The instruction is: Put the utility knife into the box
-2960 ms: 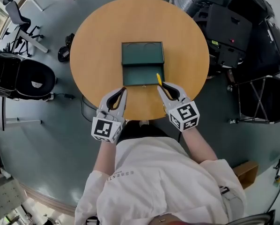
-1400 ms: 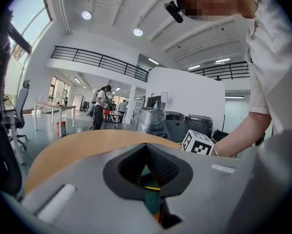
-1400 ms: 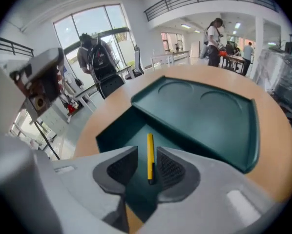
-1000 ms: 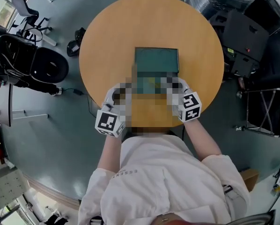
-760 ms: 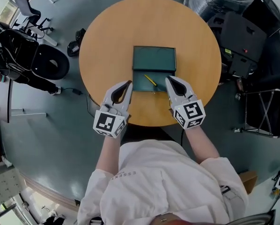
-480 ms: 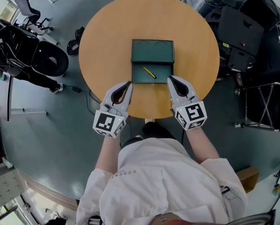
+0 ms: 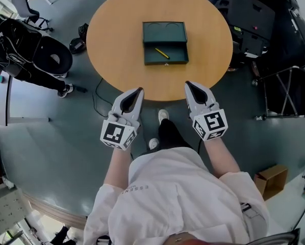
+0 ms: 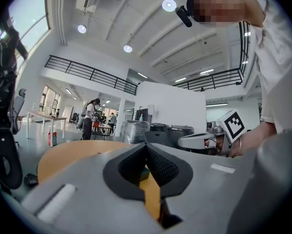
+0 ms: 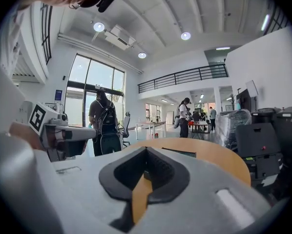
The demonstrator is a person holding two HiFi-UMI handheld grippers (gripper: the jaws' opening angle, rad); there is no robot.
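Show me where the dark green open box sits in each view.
Head view: the dark green open box is upper centre, on the round wooden table.
Left gripper view: only a green sliver shows low centre, behind the left tool; probably the box.
Right gripper view: a dark flat strip just right of centre, on the tabletop.
Shared landmark: the round wooden table, in all three views.

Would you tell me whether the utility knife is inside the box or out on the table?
Inside: in the head view the yellow utility knife lies slanted on the floor of the open green box.
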